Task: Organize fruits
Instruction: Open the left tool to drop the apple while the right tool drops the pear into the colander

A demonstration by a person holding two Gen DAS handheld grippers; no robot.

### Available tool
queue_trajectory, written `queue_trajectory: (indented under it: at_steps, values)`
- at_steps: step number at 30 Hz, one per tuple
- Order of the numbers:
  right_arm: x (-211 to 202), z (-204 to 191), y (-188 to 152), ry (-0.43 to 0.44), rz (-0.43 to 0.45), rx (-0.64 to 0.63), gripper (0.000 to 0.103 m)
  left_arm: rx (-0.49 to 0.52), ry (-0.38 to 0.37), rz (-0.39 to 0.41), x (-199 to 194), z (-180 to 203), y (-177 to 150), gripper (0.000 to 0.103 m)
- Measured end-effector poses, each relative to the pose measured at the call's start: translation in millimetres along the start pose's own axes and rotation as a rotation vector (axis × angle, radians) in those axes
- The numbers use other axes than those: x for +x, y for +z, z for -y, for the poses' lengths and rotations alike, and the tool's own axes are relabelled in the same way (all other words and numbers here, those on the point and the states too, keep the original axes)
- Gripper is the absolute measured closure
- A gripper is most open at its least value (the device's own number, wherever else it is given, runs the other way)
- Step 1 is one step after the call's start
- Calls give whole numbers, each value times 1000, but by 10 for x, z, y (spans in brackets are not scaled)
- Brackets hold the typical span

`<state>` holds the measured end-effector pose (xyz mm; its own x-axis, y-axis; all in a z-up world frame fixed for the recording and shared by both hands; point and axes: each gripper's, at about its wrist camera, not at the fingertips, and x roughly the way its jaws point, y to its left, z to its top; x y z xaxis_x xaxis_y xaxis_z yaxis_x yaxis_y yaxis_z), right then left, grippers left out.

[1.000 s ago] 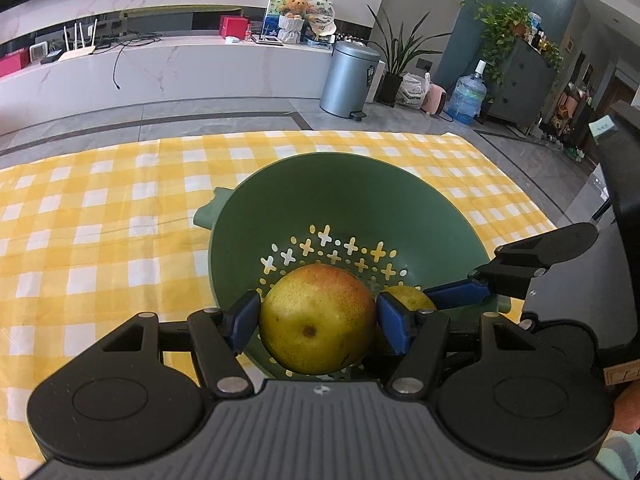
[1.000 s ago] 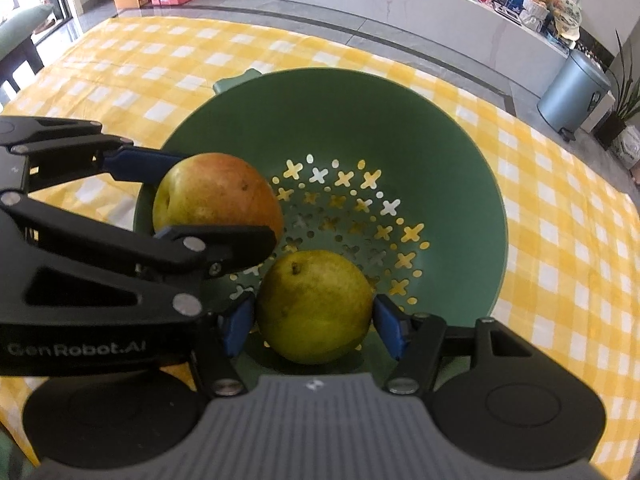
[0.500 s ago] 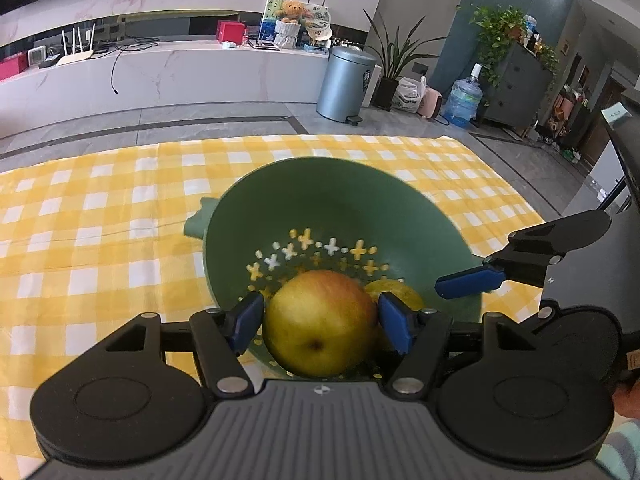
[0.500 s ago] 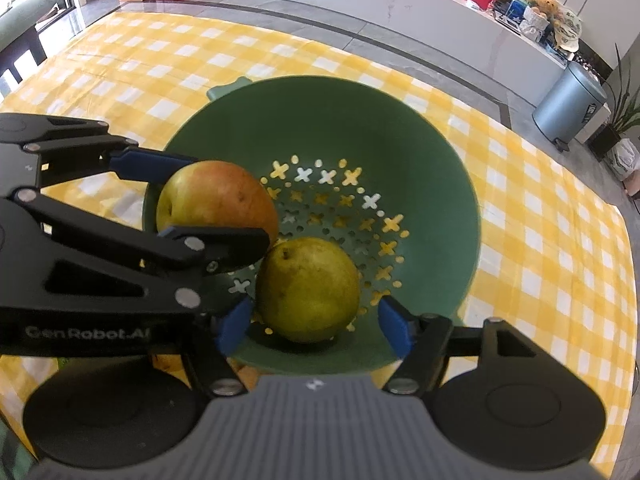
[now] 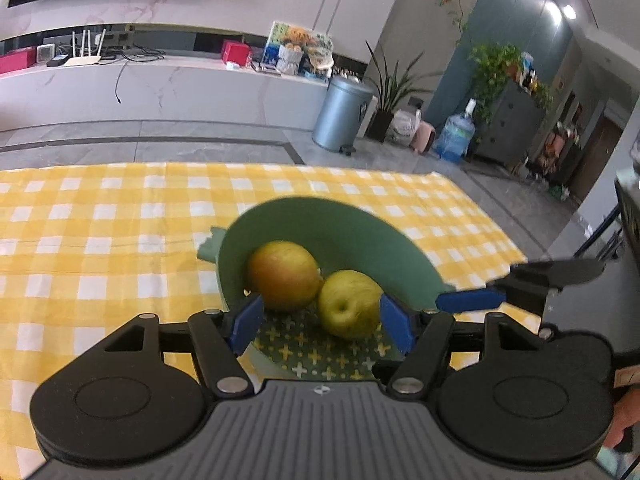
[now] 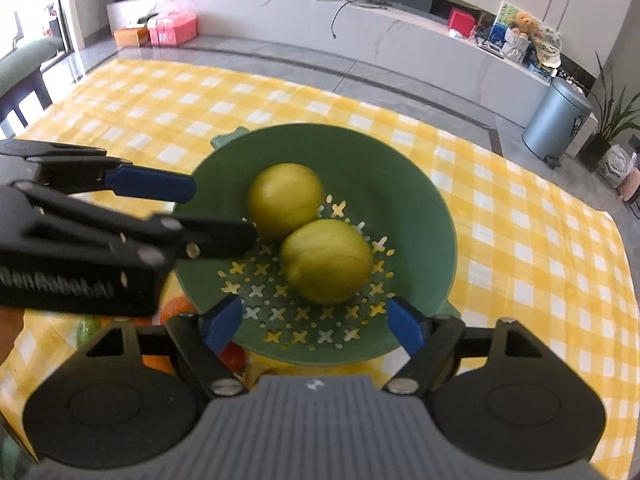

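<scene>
Only the right wrist view shows both grippers (image 6: 314, 330) (image 6: 224, 216) spread, empty, above two pears (image 6: 326, 262) in the colander (image 6: 420, 216).

Both grippers have their jaws spread wide and grip nothing. The left gripper (image 5: 320, 322) is level with its blue pads apart; the right gripper (image 6: 316, 326) sits just beside it, angled downward, jaws likewise parted.

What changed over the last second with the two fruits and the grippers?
Both grippers let go: the left gripper released the reddish fruit, the right gripper the yellow-green fruit, and both drew back, open. The fruits now rest touching in the green colander, which stayed on the checked cloth.
</scene>
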<state>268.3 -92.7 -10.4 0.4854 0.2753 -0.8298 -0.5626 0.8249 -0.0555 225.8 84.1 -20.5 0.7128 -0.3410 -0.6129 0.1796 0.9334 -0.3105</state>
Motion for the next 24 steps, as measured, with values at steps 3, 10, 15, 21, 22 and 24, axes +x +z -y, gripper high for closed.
queue_trajectory:
  at_steps: [3, 10, 15, 21, 22, 24]
  values:
    - [-86, 33, -42, -4, 39, 29, 26, -32, -6, 26, -87, -38, 13, 25]
    - [-442, 79, -336, -25, 234, 187, 26, 38, 48, 45, -351, 90, -20, 25]
    - [-637, -39, -700, -86, 358, 252, 26, 170, 109, 26, -447, 356, -138, 25]
    - [-726, -155, -1089, -109, 416, 274, 26, 259, 122, -27, -460, 584, -319, 25]
    - [-720, -177, -1140, -123, 415, 266, 26, 258, 114, -31, -457, 597, -358, 25]
    - [-707, -168, -1234, -139, 405, 270, 26, 253, 101, -39, -448, 595, -420, 25]
